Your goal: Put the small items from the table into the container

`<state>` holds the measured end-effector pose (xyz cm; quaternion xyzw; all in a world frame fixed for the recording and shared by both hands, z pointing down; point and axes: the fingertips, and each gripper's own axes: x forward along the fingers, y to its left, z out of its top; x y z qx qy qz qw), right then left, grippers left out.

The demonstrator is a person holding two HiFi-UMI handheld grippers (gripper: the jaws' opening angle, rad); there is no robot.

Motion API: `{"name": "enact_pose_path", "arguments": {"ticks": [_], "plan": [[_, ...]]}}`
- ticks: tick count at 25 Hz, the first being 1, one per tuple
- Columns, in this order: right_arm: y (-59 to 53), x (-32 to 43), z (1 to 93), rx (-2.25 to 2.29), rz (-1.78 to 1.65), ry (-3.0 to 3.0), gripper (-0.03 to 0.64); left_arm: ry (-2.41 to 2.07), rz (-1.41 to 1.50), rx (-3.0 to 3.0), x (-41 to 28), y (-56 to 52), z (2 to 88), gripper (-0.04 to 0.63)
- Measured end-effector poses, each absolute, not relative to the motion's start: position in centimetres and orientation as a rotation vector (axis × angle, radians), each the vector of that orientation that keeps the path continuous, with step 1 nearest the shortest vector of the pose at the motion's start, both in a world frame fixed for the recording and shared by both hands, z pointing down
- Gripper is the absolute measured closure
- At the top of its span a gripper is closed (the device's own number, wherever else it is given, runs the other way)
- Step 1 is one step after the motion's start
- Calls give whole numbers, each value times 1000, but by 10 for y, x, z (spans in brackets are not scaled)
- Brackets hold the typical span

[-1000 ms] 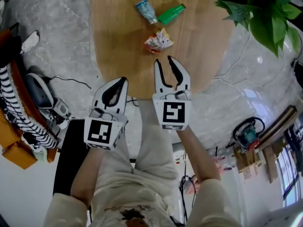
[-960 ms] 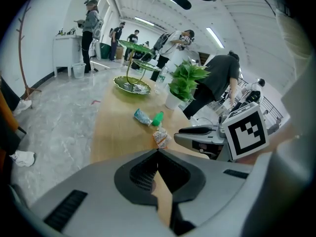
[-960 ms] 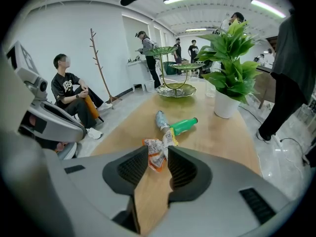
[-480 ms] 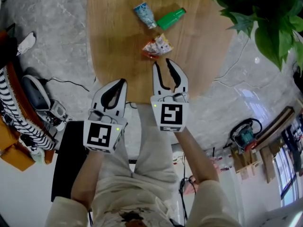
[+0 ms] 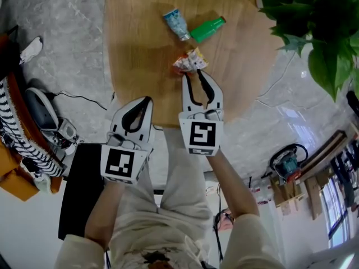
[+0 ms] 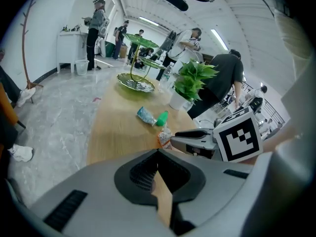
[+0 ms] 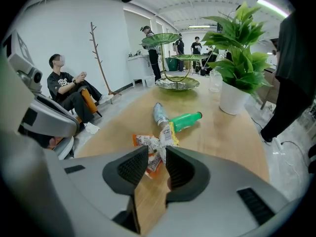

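Three small items lie on the wooden table (image 5: 140,49): an orange-and-white snack packet (image 5: 189,61) (image 7: 153,143), a green bottle (image 5: 207,29) (image 7: 185,121) and a pale blue pouch (image 5: 175,24) (image 7: 159,113). My right gripper (image 5: 194,75) (image 7: 157,157) is open, its fingertips either side of the snack packet's near end; the pads do not press on it. My left gripper (image 5: 147,100) (image 6: 158,152) is shut and empty, hanging over the table's near edge, left of the right one. A green tiered dish stand (image 7: 177,83) (image 6: 136,83) is at the table's far end.
A potted green plant (image 7: 236,83) (image 5: 320,32) stands on the right side of the table. Bags and cables (image 5: 39,122) lie on the marble floor to the left, and a power tool (image 5: 287,164) to the right. Several people stand or sit further back in the room.
My right gripper has moved forward and down, so its open tips now reach the snack packet. The left gripper has stayed where it was.
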<state>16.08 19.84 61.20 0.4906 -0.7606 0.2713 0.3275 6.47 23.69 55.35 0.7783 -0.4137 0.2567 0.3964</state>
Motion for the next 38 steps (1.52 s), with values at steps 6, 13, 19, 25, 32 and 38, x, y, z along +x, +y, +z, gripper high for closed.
{"name": "enact_pose_path", "arguments": {"ticks": [6,13,19,25,32,38], "plan": [[197,161,621,1269,723,-1965,509,-1049,644,1968,67,232,555,586],[194,161,623,1254,754,-1938,566,-1044,654,1974,63,226,551,586],[191,162,610,1276,777,-1931,591,-1033,668,1998,61,221,538,586],[186,162,596,1290,800,-1933,595,-1034,673,2032,60,210,521,586],[183,152,569,1289,787,-1956,597,-1043,662,2065,58,204,496,586],[180,148,541,1300,773,-1964,598,-1036,662,2085,56,195,475,586]]}}
